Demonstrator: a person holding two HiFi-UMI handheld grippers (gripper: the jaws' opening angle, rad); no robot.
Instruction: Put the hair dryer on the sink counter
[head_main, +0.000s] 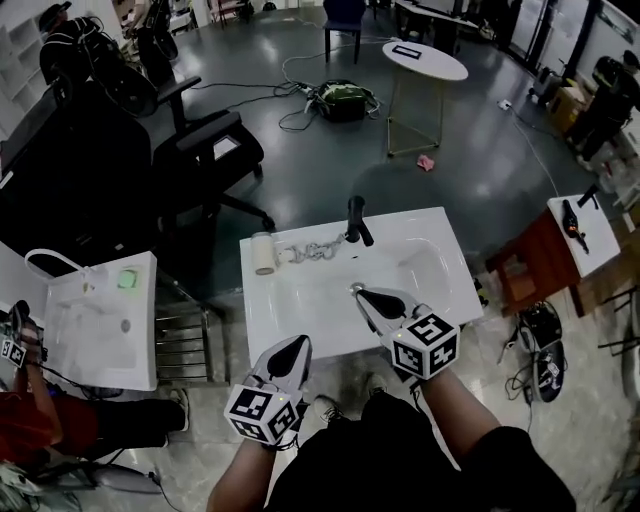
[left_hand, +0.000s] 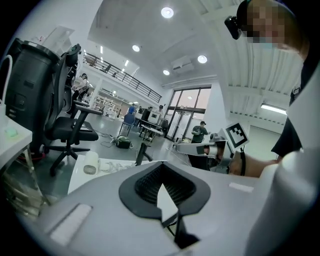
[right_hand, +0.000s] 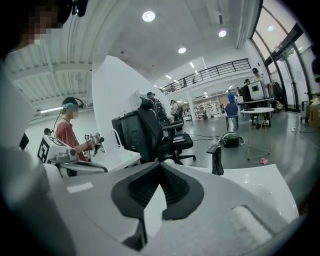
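A cream hair dryer (head_main: 264, 253) with a coiled cord (head_main: 312, 250) lies at the back left of the white sink counter (head_main: 300, 310), beside the black faucet (head_main: 356, 220). My right gripper (head_main: 358, 292) hangs over the basin, shut and empty. Shut as well, my left gripper (head_main: 300, 346) sits at the counter's front edge with nothing between its jaws. The left gripper view shows the hair dryer (left_hand: 91, 162) far ahead, the faucet (left_hand: 144, 151) and the right gripper (left_hand: 196, 148). The faucet (right_hand: 216, 159) stands ahead in the right gripper view.
A second white sink unit (head_main: 100, 330) stands at the left, with a person in red (right_hand: 67, 132) holding grippers next to it. A black office chair (head_main: 200, 150) is behind the counter. A round white table (head_main: 425, 60) stands further back, a small table (head_main: 585, 235) at right.
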